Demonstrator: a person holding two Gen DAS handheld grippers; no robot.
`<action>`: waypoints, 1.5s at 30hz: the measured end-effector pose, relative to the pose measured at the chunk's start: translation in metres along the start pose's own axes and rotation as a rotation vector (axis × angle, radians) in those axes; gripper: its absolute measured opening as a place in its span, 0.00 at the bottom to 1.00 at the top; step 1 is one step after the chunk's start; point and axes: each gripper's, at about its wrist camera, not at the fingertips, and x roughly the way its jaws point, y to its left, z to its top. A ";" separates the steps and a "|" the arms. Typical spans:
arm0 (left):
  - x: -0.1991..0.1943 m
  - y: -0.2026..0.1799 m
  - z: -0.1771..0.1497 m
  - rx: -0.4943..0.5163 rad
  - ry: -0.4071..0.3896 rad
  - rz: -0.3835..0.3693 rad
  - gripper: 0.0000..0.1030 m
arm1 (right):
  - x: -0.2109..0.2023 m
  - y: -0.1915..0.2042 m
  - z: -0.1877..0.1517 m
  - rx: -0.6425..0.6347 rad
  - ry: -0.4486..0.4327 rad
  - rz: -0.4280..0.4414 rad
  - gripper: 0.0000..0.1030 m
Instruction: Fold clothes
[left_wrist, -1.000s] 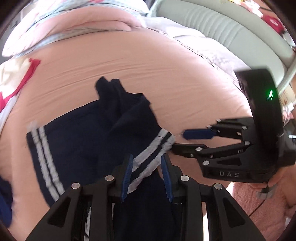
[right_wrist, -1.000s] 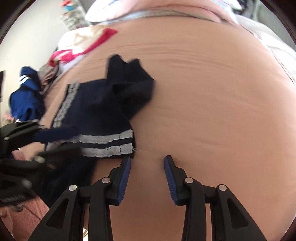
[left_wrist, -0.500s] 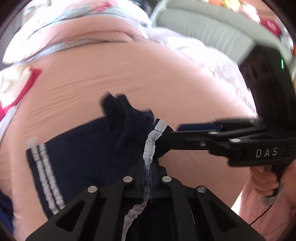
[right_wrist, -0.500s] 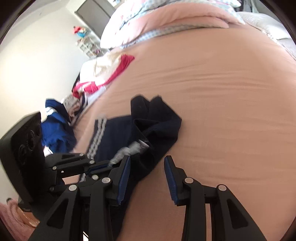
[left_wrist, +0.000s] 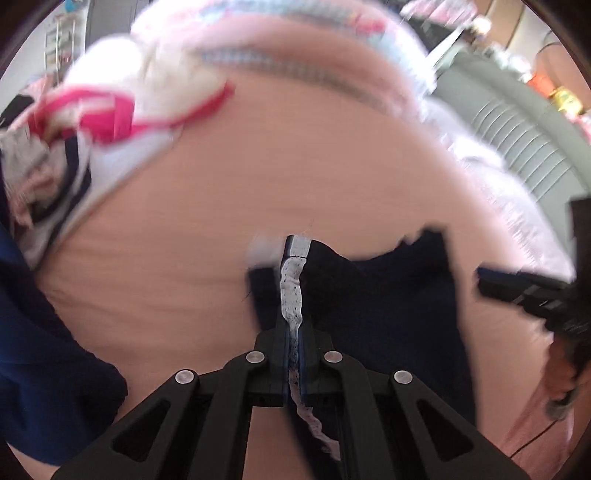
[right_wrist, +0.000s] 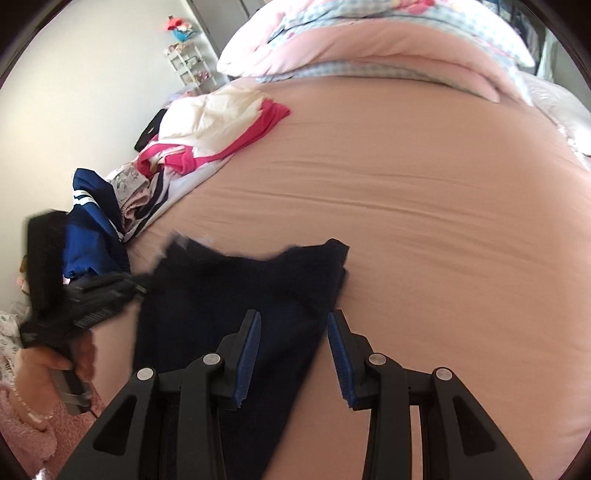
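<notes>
A navy garment (right_wrist: 240, 288) with a white-striped hem lies on the pink bed sheet (right_wrist: 443, 221), folded over itself. My left gripper (left_wrist: 293, 332) is shut on the striped hem (left_wrist: 291, 291), holding it stretched out ahead of the fingers above the navy cloth (left_wrist: 376, 295). In the right wrist view the left gripper (right_wrist: 140, 286) shows blurred at the garment's left edge, held by a hand (right_wrist: 48, 362). My right gripper (right_wrist: 294, 321) stands open over the garment's near right edge, pads apart from the cloth. It appears at the right rim of the left wrist view (left_wrist: 480, 282).
A heap of white, pink and striped clothes (right_wrist: 221, 122) lies at the bed's far left, with a bright blue garment (right_wrist: 92, 221) beside it. Pillows (right_wrist: 369, 44) line the far end. A grey padded piece of furniture (left_wrist: 517, 140) stands beyond the bed's right side.
My left gripper closed on the striped hem and carried it across to the left, folding the garment over. The right gripper stayed open and shifted over the garment's right edge.
</notes>
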 end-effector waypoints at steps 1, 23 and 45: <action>0.008 0.005 -0.003 -0.006 0.027 -0.010 0.02 | 0.009 0.002 0.003 -0.019 0.012 -0.008 0.37; -0.001 -0.001 0.017 0.130 -0.009 0.011 0.14 | 0.062 -0.016 0.029 -0.053 0.075 -0.133 0.34; -0.048 -0.051 -0.055 0.182 0.099 0.037 0.15 | -0.002 0.040 -0.058 0.035 0.035 -0.078 0.35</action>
